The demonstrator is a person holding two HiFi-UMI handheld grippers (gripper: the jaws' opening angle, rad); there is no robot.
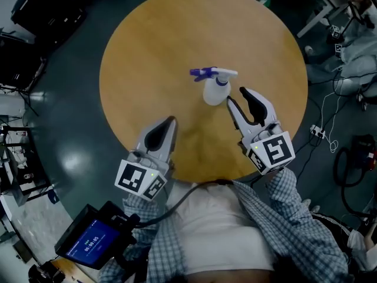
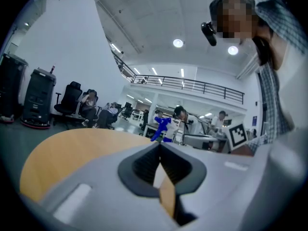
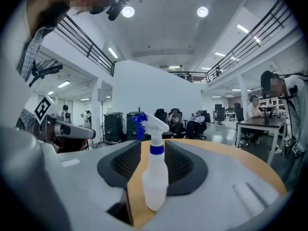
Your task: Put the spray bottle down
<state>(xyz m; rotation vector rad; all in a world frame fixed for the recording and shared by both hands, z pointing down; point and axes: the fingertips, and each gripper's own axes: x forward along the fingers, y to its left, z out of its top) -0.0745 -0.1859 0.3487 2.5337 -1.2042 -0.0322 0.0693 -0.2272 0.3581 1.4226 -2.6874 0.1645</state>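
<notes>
Spray bottle upright on tabletop, just ahead of your right gripper — jaws apart, not touching it; left gripper jaws together.

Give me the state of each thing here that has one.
Spray bottle: upright on the table, not gripped.
Right claw: open, empty, bottle just off its tips.
Left claw: shut, empty.
Screen: lit.

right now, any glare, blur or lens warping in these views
Head view: dim, even light, spray bottle sharp on the table. Left gripper view: fisheye bending, ceiling lamps flare, near jaws soft. Right gripper view: same bending, spray bottle crisp.
</notes>
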